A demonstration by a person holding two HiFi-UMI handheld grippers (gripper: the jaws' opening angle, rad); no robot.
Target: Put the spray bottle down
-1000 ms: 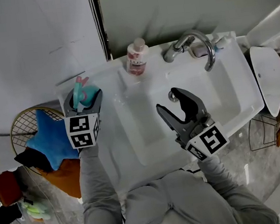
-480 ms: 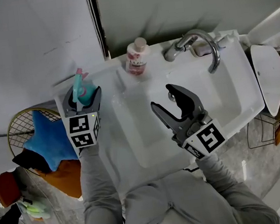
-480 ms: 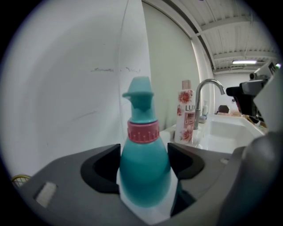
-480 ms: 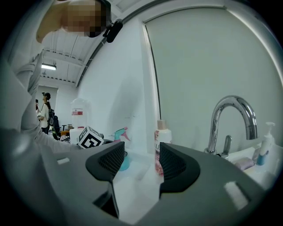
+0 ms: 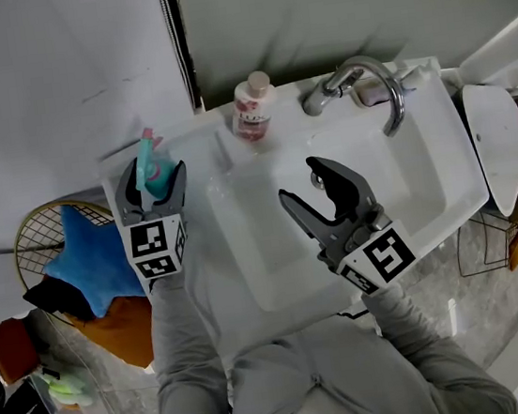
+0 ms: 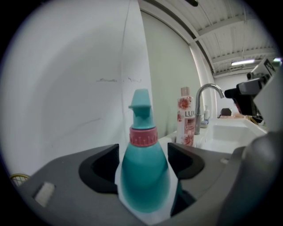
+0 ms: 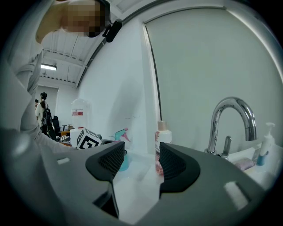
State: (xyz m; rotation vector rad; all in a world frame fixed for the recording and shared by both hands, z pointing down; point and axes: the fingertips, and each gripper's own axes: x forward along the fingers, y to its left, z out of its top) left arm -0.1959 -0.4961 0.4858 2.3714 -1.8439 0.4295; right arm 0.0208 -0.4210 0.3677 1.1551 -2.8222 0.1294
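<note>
Starting at the left, a wire basket (image 5: 48, 220) with a blue star cushion (image 5: 90, 257) stands below the washbasin, well apart from the work. Next comes the left gripper (image 5: 152, 181). Its jaws are closed narrowly on the teal spray bottle (image 5: 148, 165), one on each side of the belly under the pink collar. The bottle stands upright, with its long axis vertical and its nozzle toward the wall. It is over the flat back-left corner of the washbasin rim (image 5: 196, 148). The gripper body hides the bottle's base, so it cannot be told whether the base touches the rim. The support seems to lie straight below the bottle, so the coming move is probably a short lowering and then a release, without any tilt. A pink soap bottle (image 5: 251, 106) stands near on the right side, but not in the way. The right gripper (image 5: 302, 182) hangs above the basin with its jaws wide and nothing between them. It is farther from the bottle than the left one. The faucet (image 5: 367, 81) is at the far right.
</note>
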